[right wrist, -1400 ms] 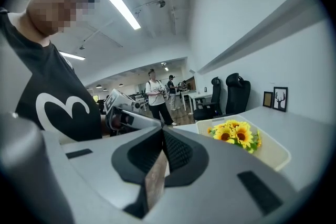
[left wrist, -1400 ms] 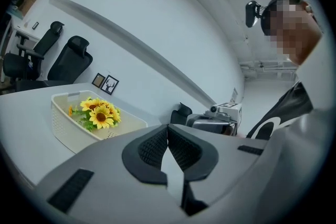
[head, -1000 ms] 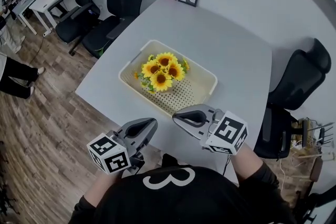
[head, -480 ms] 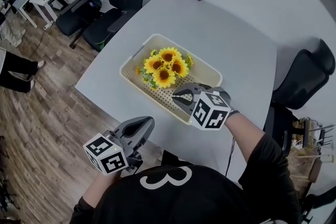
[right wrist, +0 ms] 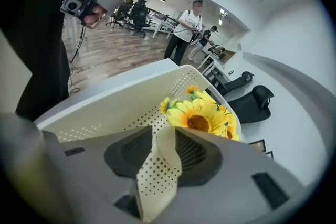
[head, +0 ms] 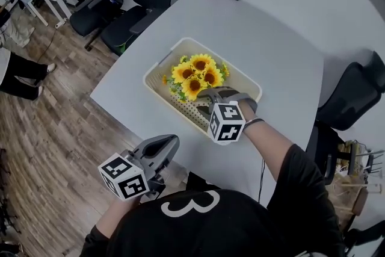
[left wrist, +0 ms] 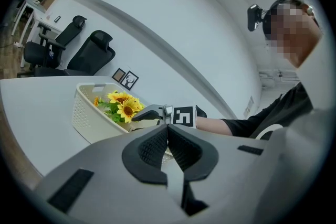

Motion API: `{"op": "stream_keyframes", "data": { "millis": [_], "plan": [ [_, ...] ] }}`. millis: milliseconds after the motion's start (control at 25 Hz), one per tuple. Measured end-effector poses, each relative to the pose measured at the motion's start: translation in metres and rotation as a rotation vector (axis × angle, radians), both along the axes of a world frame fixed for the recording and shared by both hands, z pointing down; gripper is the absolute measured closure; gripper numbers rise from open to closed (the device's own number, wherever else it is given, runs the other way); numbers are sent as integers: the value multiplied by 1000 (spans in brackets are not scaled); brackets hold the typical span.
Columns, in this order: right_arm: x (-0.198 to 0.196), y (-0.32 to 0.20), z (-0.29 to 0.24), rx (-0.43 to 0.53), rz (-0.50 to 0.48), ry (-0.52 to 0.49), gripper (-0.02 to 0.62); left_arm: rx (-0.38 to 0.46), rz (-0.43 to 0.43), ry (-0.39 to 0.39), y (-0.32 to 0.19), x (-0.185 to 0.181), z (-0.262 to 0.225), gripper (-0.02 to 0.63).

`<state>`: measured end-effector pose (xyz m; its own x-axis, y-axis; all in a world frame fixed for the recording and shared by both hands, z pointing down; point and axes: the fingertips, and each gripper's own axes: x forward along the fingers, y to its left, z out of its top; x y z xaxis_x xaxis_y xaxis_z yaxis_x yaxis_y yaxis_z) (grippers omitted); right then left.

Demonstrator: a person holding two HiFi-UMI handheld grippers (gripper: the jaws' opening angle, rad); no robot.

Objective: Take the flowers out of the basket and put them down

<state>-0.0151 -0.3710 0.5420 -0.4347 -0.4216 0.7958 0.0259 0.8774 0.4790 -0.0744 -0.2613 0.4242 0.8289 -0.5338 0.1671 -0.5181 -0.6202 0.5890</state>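
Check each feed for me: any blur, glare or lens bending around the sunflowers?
Head view: sharp, evenly lit, yellow sunflowers crisp; white table edges bow. Left gripper view: dark round border, strong fisheye bending. Right gripper view: blooms in focus, cream perforated plastic basket clear, background bent.

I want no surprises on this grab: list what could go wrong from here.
1. The right gripper, whose jaws have just been opening with nothing between them, sits low over the perforated floor of the basket, beside the sunflowers. Closing here may pinch petals or miss the stems.
2. Nothing steadies the basket: the left gripper is shut, off by the edge of the table, so lifting the sunflowers could drag the basket along.
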Motion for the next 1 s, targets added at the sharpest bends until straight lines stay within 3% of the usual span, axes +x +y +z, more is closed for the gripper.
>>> {"op": "stream_keyframes", "data": {
  "millis": [360, 1000],
  "plan": [
    [4, -33, 14, 108, 15, 74, 423, -22, -28, 6, -5, -9, 5, 592],
    [-7, -90, 25, 277, 78, 167, 413, -55, -78, 6, 5, -26, 11, 592]
  ]
}}
